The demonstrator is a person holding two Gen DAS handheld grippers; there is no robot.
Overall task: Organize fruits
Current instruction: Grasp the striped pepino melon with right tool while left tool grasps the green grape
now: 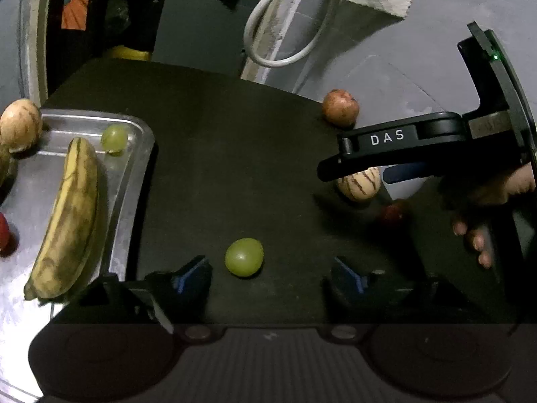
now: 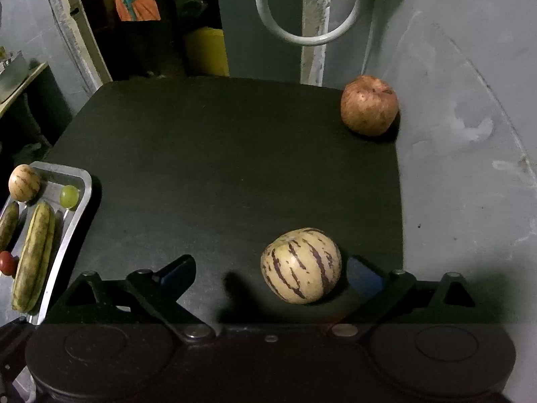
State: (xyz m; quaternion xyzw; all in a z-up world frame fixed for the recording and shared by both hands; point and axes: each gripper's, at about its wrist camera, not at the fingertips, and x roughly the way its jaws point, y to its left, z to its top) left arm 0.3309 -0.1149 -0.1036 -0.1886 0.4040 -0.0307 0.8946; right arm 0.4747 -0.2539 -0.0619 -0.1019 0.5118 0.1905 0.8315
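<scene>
A green grape (image 1: 244, 256) lies on the black table (image 1: 218, 168) between the open fingers of my left gripper (image 1: 268, 277), apart from both. A metal tray (image 1: 134, 154) at the left holds a banana (image 1: 67, 225), a second grape (image 1: 114, 138), a striped melon-like fruit (image 1: 20, 129) and a red fruit (image 1: 3, 235). My right gripper (image 2: 272, 275) is open around a striped cream fruit (image 2: 301, 265), which lies close to its right finger (image 2: 364, 275). A reddish apple (image 2: 369, 105) sits at the far right corner of the table. The tray also shows in the right wrist view (image 2: 77, 215).
A small red fruit (image 1: 392, 213) lies in shadow under the right gripper's body (image 1: 402, 151). A white cable loop (image 2: 302, 10) hangs behind the table. A grey wall (image 2: 470, 134) borders the table's right side. A yellow container (image 2: 204, 52) stands behind.
</scene>
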